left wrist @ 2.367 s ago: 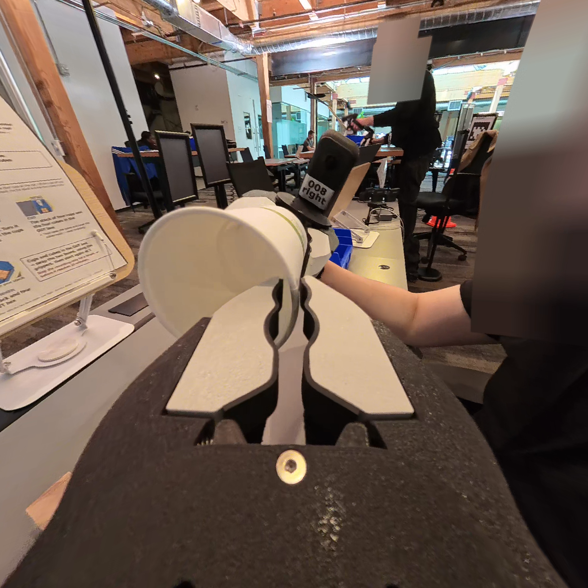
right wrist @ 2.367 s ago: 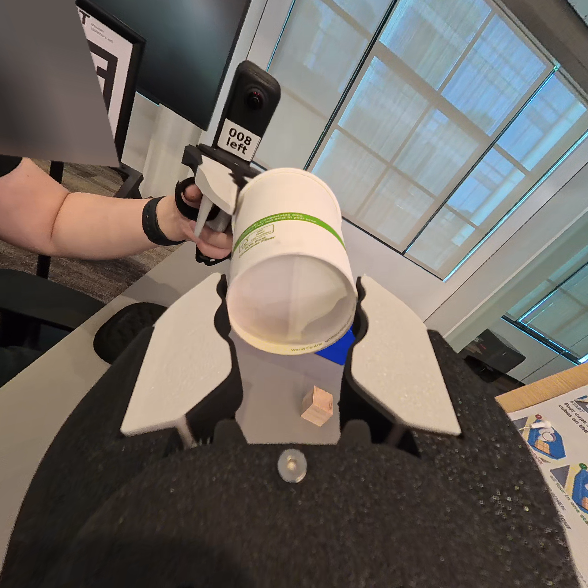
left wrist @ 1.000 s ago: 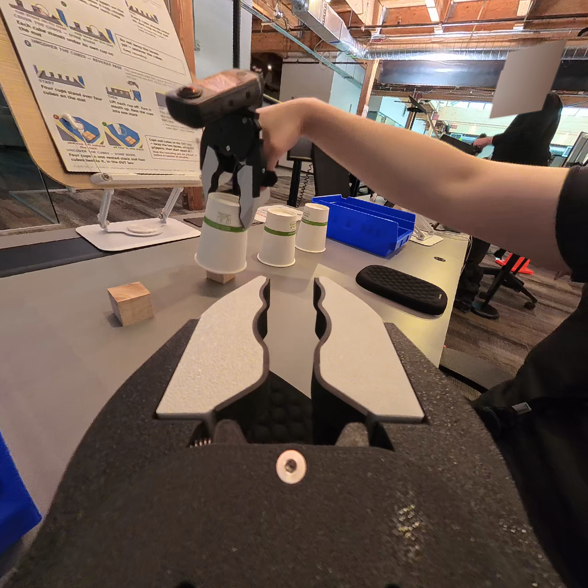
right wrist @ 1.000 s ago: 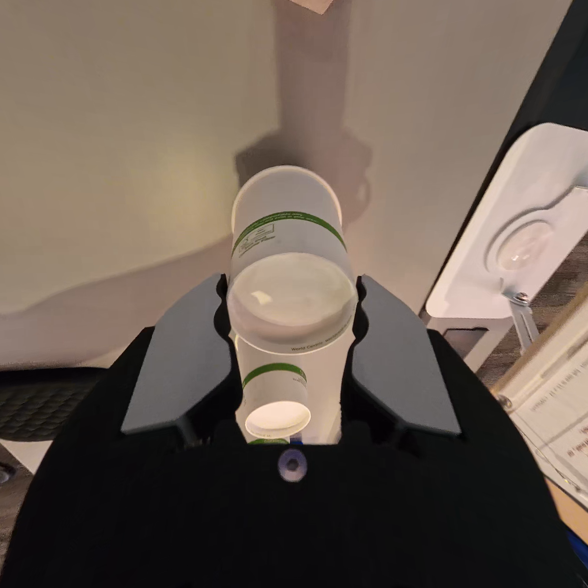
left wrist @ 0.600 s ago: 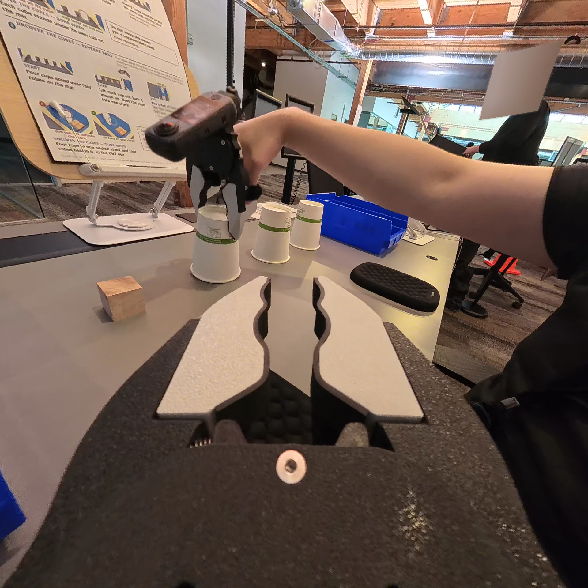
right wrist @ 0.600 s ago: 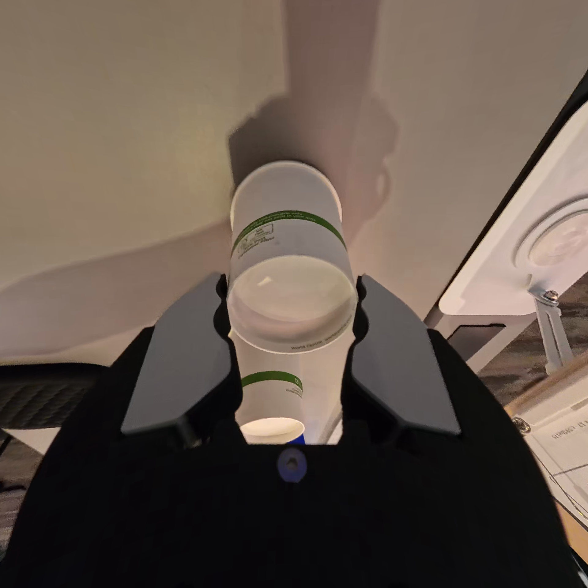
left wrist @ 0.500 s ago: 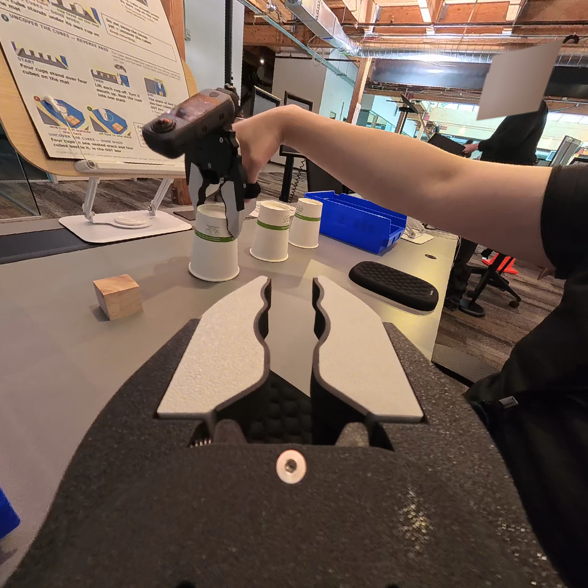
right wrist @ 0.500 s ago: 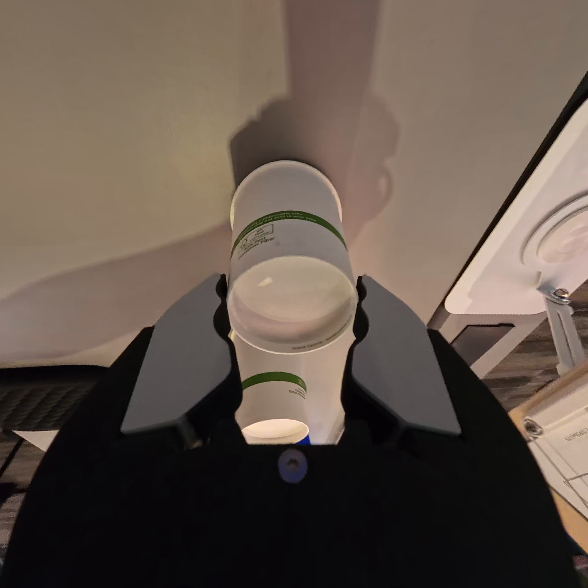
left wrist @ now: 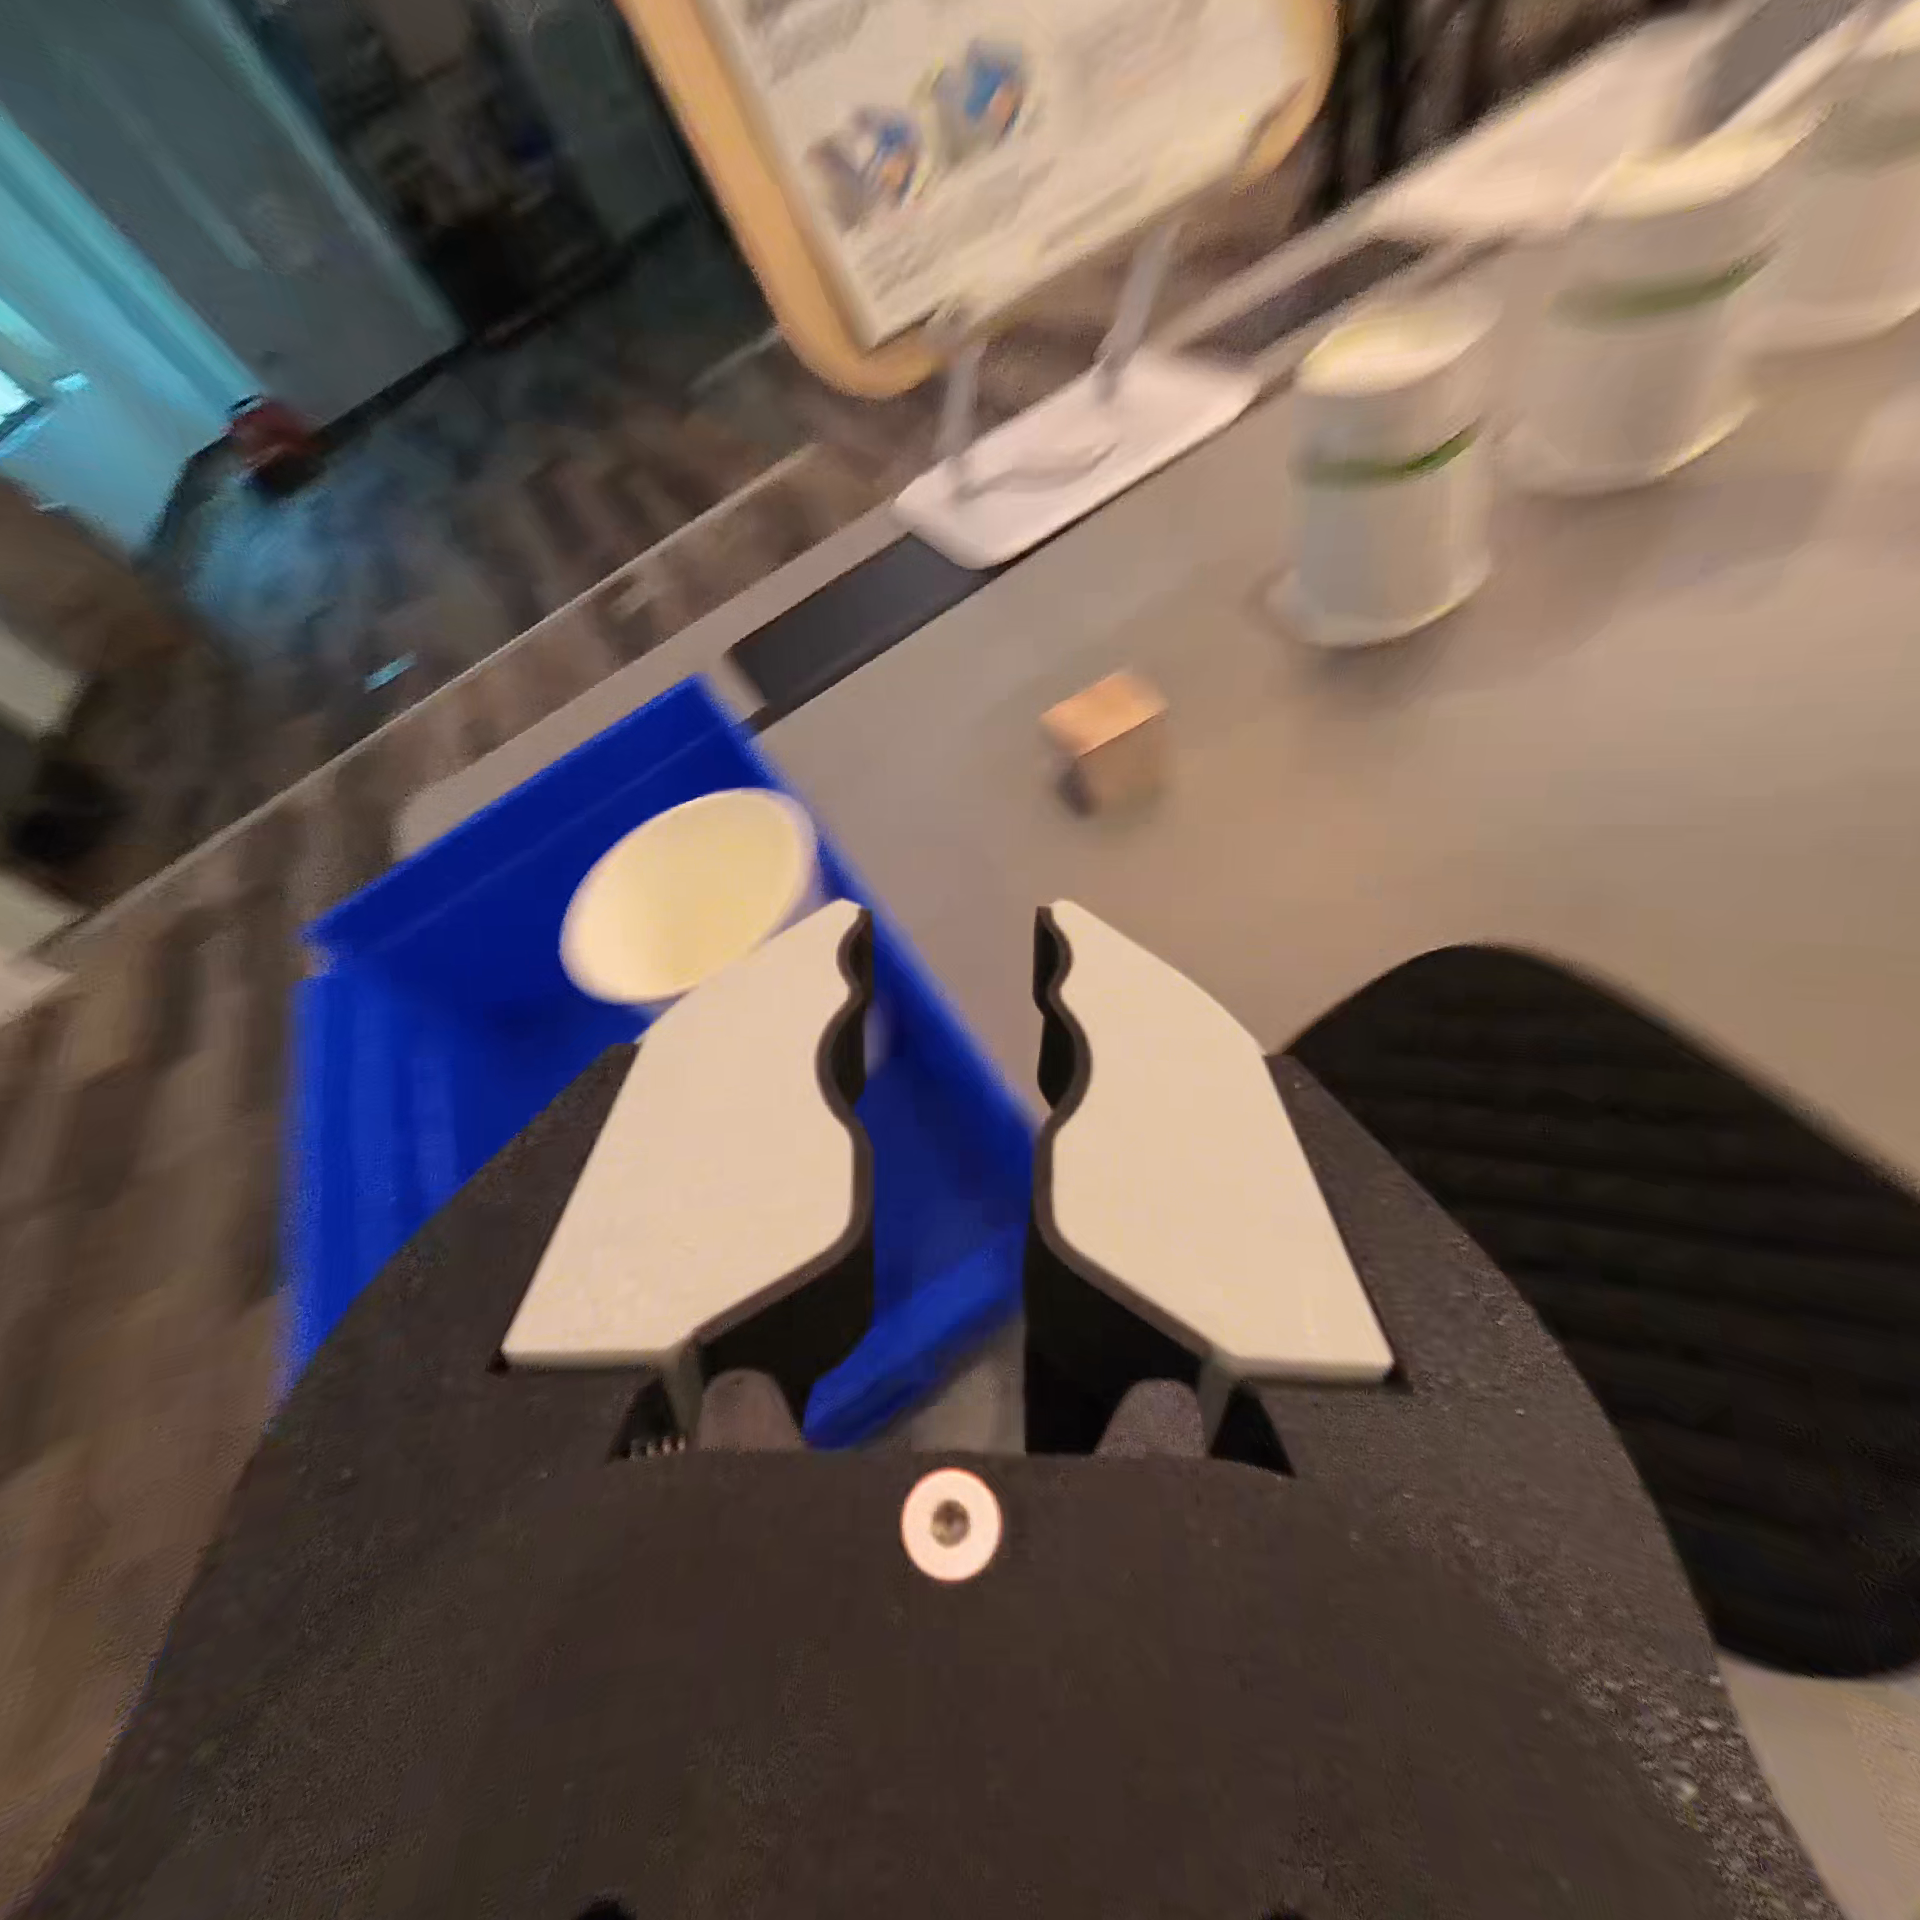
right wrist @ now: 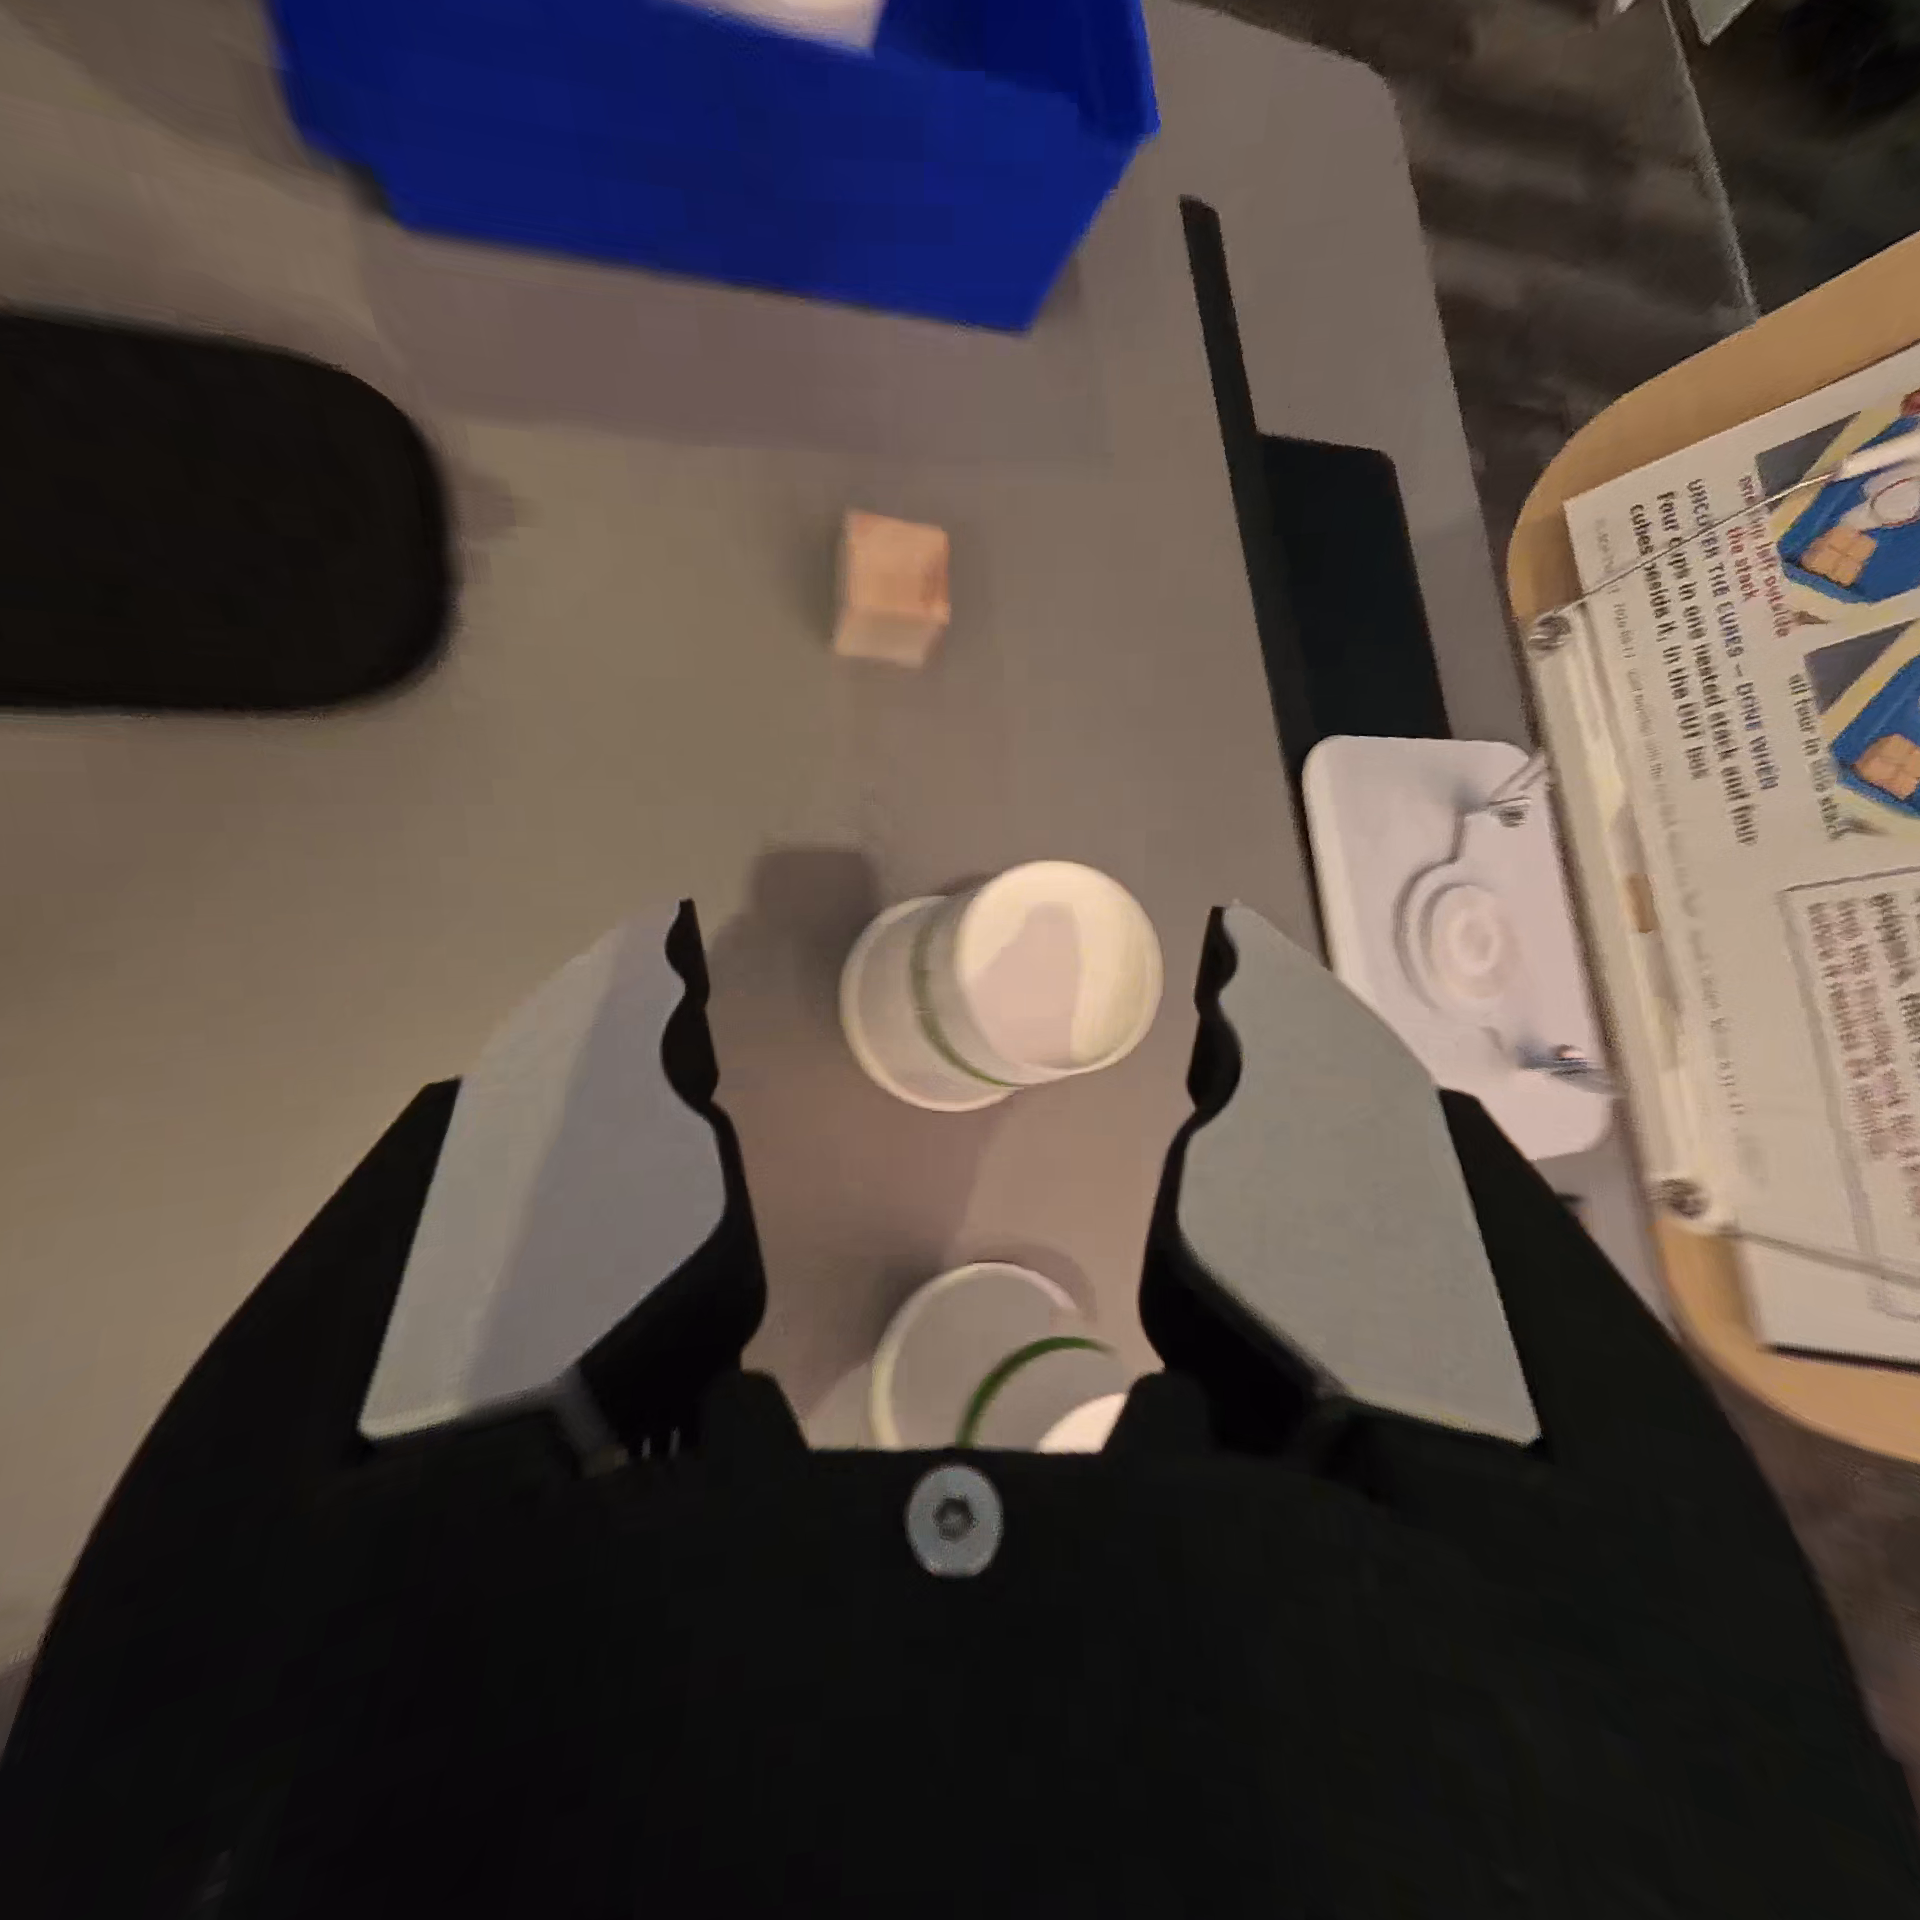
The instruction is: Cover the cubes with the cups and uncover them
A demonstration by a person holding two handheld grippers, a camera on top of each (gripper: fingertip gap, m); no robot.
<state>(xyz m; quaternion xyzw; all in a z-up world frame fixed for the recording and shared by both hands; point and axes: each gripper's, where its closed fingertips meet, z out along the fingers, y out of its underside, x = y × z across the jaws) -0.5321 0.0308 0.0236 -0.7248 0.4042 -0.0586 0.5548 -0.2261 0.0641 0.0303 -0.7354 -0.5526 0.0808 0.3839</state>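
In the right wrist view, my right gripper (right wrist: pixel 951 935) is open wide and empty, looking straight down. An upside-down white paper cup with a green band (right wrist: pixel 1039 982) stands on the grey table beneath it, clear of both fingers. A second upside-down cup (right wrist: pixel 977 1340) shows nearer the palm. A bare wooden cube (right wrist: pixel 894 603) lies farther out. In the blurred left wrist view, my left gripper (left wrist: pixel 951 935) is open a little and empty, over a blue bin (left wrist: pixel 436 1039) holding a mouth-up white cup (left wrist: pixel 686 904). The cube (left wrist: pixel 1107 743) and upside-down cups (left wrist: pixel 1382 509) lie beyond.
A black padded rest (right wrist: pixel 187 520) (left wrist: pixel 1610 1247) lies on the table near the bin (right wrist: pixel 727 135). An instruction board (right wrist: pixel 1766 831) on a white stand base (right wrist: pixel 1455 935) stands at the table's far edge, close to the cups. The table edge and floor lie beyond the bin.
My right gripper let go of the cup it set down over a cube and rose above it. My left gripper swung left to the blue bin with the cup in it.
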